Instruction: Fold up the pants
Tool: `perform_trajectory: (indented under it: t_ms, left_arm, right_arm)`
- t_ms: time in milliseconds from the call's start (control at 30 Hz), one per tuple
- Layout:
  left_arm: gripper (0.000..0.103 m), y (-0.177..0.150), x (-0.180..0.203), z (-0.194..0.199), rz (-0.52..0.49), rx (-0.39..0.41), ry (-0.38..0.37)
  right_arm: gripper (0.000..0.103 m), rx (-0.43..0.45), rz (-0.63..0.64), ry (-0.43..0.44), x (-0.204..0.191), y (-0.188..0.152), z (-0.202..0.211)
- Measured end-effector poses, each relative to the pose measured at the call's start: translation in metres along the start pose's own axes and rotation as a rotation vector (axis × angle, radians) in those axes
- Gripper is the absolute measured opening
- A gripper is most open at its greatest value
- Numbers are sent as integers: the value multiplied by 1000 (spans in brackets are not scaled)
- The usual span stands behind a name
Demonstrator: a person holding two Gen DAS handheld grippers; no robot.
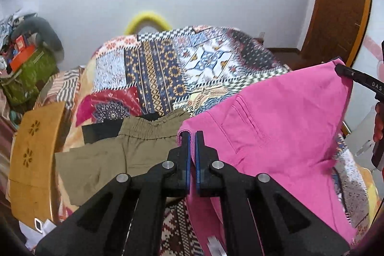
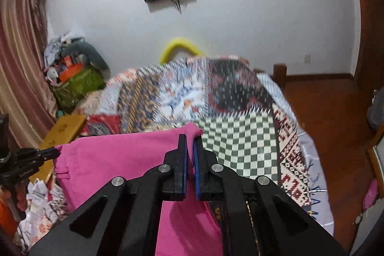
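Observation:
The pink pants (image 1: 276,126) hang stretched between my two grippers above the bed. My left gripper (image 1: 192,136) is shut on one top corner of the pants. My right gripper (image 2: 190,139) is shut on the other top corner of the pink pants (image 2: 124,160). In the left wrist view the right gripper (image 1: 340,70) pinches the far corner at the right edge. In the right wrist view the left gripper (image 2: 54,152) shows at the left, on the pants' edge. A back pocket seam shows on the cloth.
A patchwork bedspread (image 1: 168,64) covers the bed. Folded olive pants (image 1: 115,150) and a black garment (image 1: 100,131) lie on it at the left. A wooden stool (image 1: 33,160) stands left of the bed. A cluttered green bag (image 1: 26,80), yellow ring (image 1: 146,20), wall TV and wooden door surround.

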State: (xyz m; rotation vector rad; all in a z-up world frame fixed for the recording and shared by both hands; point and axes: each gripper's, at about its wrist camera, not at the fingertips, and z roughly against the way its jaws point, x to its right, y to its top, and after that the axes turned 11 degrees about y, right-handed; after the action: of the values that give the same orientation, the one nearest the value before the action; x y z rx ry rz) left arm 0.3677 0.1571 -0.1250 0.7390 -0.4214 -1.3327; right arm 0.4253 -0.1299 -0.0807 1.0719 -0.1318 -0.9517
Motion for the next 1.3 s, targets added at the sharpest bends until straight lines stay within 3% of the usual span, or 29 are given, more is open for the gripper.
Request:
perform_trajectory:
  t_ms: [267, 933, 1167, 1300]
  left_arm:
    - [3, -28, 9, 45, -31, 12, -23]
    - [3, -156, 31, 98, -99, -58, -104]
    - [4, -196, 31, 104, -128, -133, -88]
    - [7, -211, 29, 106, -150, -157, -39]
  right_arm:
    - [4, 16, 16, 1, -20, -24, 51]
    - [4, -123, -31, -37, -41, -162, 114]
    - [5, -164, -83, -44, -40, -205, 122]
    - [6, -204, -79, -76, -44, -227, 125]
